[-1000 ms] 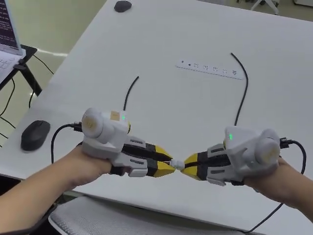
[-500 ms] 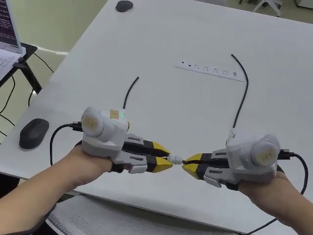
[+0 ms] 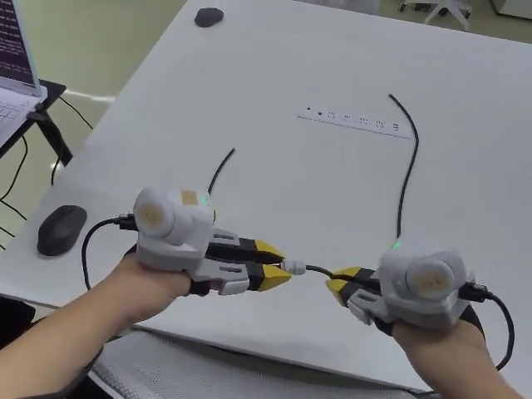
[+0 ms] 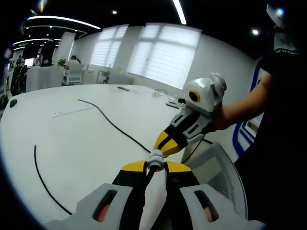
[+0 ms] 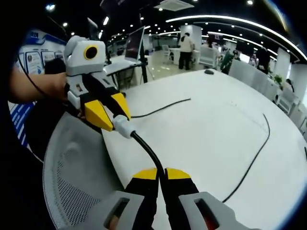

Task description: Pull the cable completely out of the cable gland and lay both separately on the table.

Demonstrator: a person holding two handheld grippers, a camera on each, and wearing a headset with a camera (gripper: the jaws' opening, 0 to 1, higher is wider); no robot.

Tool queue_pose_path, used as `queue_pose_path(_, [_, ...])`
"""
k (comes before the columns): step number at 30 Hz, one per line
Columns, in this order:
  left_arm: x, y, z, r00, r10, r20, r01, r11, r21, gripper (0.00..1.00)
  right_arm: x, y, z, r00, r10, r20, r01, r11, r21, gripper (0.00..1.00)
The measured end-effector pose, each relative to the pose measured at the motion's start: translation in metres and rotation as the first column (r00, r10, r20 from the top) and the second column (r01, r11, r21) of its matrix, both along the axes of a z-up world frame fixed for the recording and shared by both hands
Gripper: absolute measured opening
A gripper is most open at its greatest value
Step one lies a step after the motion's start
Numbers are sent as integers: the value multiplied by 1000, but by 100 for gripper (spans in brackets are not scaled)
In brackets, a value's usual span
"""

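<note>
A white cable gland (image 3: 293, 266) sits in the yellow tips of my left gripper (image 3: 284, 270), which is shut on it just above the table's near edge. A black cable (image 3: 317, 271) runs out of the gland to my right gripper (image 3: 334, 281), which is shut on it a short way to the right. In the left gripper view the gland (image 4: 155, 158) is clamped between the jaws, with the right gripper (image 4: 161, 143) facing it. In the right gripper view the cable (image 5: 146, 148) curves up from my shut jaws to the gland (image 5: 121, 125).
The white table (image 3: 274, 75) carries a long black cable (image 3: 407, 166), a short one (image 3: 220, 166), a white power strip (image 3: 353, 120) and a mouse (image 3: 208, 17) at the far edge. Another mouse (image 3: 60, 229) lies near left. A mesh chair (image 5: 72, 182) is below the near edge.
My right gripper has moved right and back from the left one. The gap between the tips has widened and a stretch of black cable now shows between gland and right gripper.
</note>
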State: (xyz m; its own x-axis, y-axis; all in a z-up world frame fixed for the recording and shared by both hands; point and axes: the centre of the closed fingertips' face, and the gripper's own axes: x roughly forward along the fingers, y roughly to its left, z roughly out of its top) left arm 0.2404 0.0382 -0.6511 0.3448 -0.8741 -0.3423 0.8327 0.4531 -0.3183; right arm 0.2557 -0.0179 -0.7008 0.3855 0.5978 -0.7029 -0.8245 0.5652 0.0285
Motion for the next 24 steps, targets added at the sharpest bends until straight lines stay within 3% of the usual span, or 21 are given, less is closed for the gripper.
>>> queue_pose_path(3, [-2,-2,0,1000,-7,0,7,1000,12,14,-2,-2,-4,999,-35,-27,35,999,-8,0])
queue_pose_path(7, [-5,-2,0,1000,-18,0,18,1000,16,14,-4,-7,-8,998,-52,-25,51,998,-44,0])
queue_pose_path(12, [-8,-2,1,1000,-13,-8,13,1000,7,14,-5,-15,-10,992,-111,-62,109,994,-29,0])
queue_pose_path(15, [-9,-1,2,1000,-5,-13,5,1000,4,14,-8,-12,-7,995,-90,-43,89,996,-24,0])
queue_pose_path(20, [-9,1,-1,1000,2,-19,-1,1000,15,14,-11,-10,-3,996,-77,-49,77,997,5,1])
queue_pose_path(24, [-7,2,-2,999,12,-31,-12,1000,3,14,-12,-10,1,999,-51,-17,51,999,1,4])
